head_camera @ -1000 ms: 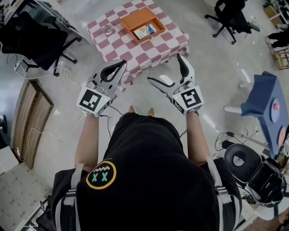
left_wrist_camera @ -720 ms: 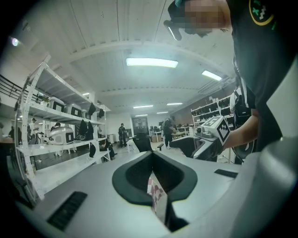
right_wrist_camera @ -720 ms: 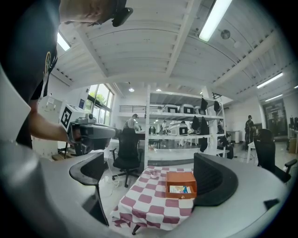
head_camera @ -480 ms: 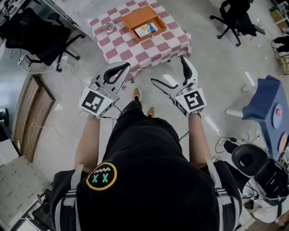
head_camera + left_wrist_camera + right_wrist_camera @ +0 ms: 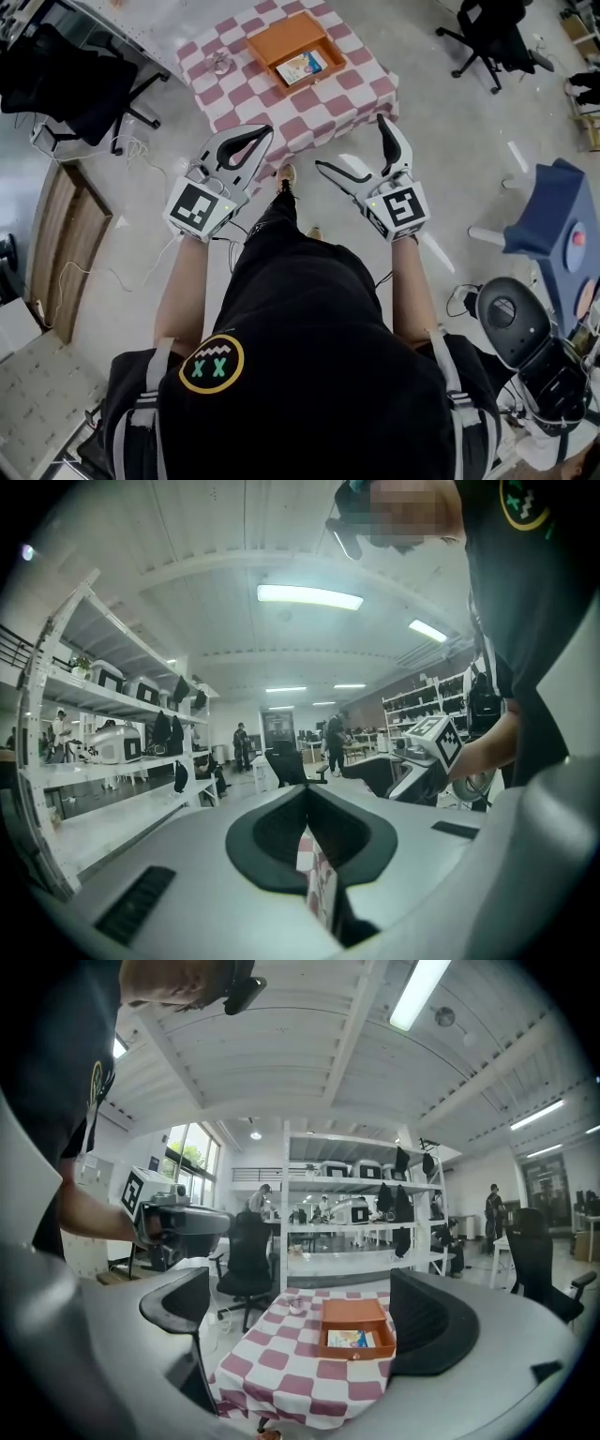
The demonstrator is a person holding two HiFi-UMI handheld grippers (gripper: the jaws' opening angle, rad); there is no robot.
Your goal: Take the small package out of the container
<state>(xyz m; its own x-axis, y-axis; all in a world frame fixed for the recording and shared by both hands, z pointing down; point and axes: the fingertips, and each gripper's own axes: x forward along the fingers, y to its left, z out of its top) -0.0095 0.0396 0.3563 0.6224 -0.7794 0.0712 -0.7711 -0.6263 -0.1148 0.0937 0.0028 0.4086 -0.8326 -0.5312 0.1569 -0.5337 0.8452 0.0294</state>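
An orange container (image 5: pixel 293 45) sits on a table with a red-and-white checked cloth (image 5: pixel 319 103), and a small printed package (image 5: pixel 302 67) lies inside it. Both grippers hang in the air short of the table's near edge. My left gripper (image 5: pixel 263 132) is shut with nothing in it; its pads (image 5: pixel 281 832) meet, leaving only a slit of cloth showing. My right gripper (image 5: pixel 354 146) is open and empty. Between its fingers the right gripper view frames the container (image 5: pixel 354 1322) and the package (image 5: pixel 349 1339), still well ahead of the gripper (image 5: pixel 305 1321).
A small clear object (image 5: pixel 222 63) lies on the cloth left of the container. Black office chairs (image 5: pixel 66 80) stand at the left and one (image 5: pixel 487 33) at the upper right. A blue stand (image 5: pixel 553 220) is to the right. Cables (image 5: pixel 141 150) trail on the floor.
The person has stepped towards the table, one foot forward, so the table sits slightly nearer the grippers. Both grippers keep the same pose and state.
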